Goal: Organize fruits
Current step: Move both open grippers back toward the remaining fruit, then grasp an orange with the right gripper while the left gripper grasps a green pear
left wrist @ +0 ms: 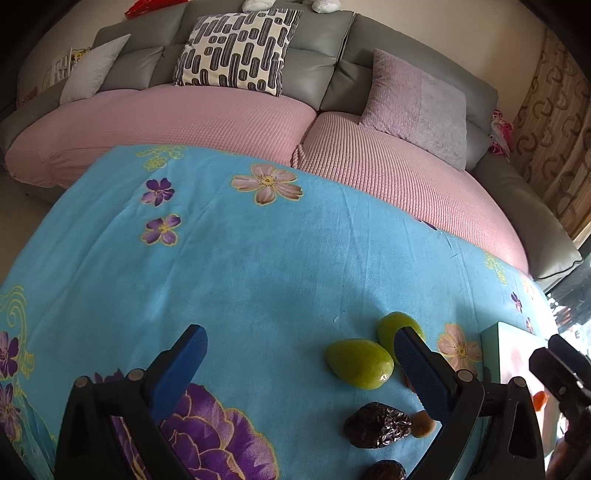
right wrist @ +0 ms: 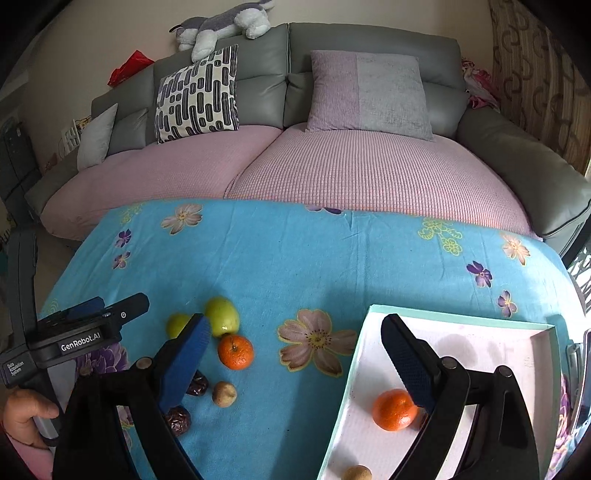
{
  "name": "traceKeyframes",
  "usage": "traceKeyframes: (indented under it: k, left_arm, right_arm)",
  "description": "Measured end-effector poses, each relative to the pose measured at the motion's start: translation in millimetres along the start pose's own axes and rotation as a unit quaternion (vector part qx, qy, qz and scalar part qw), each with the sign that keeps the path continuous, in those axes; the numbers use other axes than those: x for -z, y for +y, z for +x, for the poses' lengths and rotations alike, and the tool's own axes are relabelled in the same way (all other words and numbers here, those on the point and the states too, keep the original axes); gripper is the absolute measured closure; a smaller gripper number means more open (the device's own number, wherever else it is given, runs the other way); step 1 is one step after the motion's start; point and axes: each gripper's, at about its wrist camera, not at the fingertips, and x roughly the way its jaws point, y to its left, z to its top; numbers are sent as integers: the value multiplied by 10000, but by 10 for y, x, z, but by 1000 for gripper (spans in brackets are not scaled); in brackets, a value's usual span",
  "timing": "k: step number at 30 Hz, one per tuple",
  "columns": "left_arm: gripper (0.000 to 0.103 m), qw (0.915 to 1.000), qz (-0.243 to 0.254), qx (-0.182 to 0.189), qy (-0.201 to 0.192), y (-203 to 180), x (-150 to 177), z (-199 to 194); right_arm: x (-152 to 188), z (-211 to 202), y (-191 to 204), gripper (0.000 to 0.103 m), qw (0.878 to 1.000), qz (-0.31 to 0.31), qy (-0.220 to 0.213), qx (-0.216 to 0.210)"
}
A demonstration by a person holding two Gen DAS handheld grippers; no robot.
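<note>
Now the right gripper (right wrist: 295, 354) is hanging wide apart over the tray's (right wrist: 461, 320) edge, an orange (right wrist: 393, 410) lying inside. Left gripper (left wrist: 299, 365) is gaping too, holding nothing.

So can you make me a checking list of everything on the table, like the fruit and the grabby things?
Surface: blue flowered cloth, a few creases.
Job's things: white tray holds one orange and a small brown fruit. On the cloth: two green fruits, another orange, a brown fruit, two wrinkly dark dates.
Clutter: nothing seen.
Grippers: left gripper open above the cloth near the green fruits; right gripper open, one finger over the tray, holding nothing.
Cables: nothing seen.
Surroundings: grey sofa with pink cover, cushions, a plush dog; curtain.
</note>
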Motion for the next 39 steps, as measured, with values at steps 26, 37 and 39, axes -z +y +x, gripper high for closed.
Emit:
traceKeyframes:
  k: [26,37,39]
  left_arm:
    - [11,9987,-76,342,366,-25,23,170]
    - [27,9955,47,630,703,-209,87,394]
    - [35,9946,57,681,776,-229,102,427]
  right_arm:
    - [366,778,492,35,9952,-359,768,-493]
    - [504,925,504,66,9931,-366,904,-647]
    - [509,894,488,67,9934,-342,874,-655]
